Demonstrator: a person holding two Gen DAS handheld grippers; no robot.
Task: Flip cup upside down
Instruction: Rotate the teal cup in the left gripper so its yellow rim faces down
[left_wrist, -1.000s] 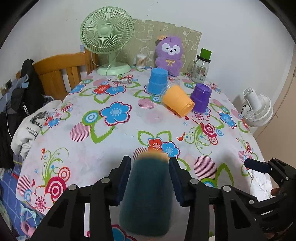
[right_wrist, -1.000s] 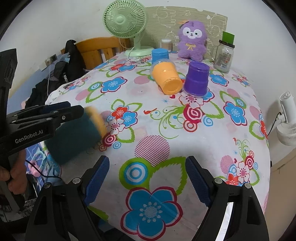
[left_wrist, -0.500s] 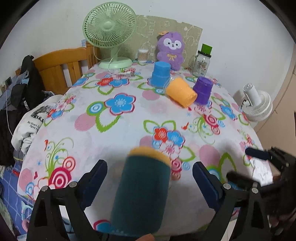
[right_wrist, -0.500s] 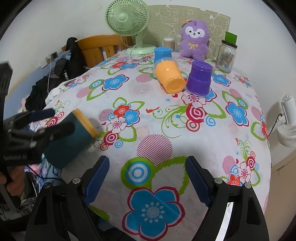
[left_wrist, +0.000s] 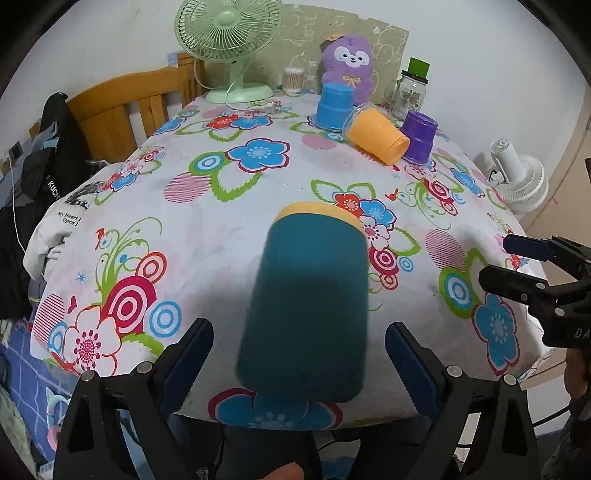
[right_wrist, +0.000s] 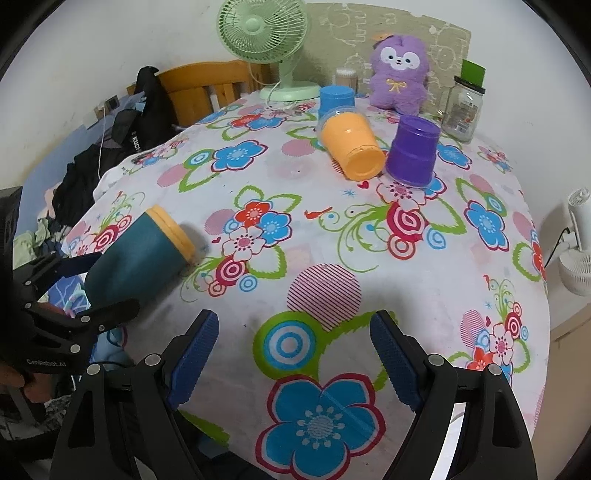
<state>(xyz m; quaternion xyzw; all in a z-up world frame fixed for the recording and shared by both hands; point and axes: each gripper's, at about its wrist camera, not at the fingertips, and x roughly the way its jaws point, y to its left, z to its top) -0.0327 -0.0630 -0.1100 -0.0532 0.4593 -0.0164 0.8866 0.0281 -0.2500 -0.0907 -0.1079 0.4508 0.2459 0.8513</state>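
Four cups show: teal cup (left_wrist: 308, 302) on its side at the table's (right_wrist: 424, 288) near edge, its far end hidden, blurred between the wide-open left gripper (left_wrist: 299, 354); blue (right_wrist: 336, 98), orange (right_wrist: 351, 142), purple (right_wrist: 413, 149) behind. Right gripper (right_wrist: 291, 354) gapes empty.

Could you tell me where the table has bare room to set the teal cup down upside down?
The middle of the tablecloth, between the teal cup and the orange cup, is bare, as is the near right side. It is crowded at the back, around the blue cup, purple cup and jar.
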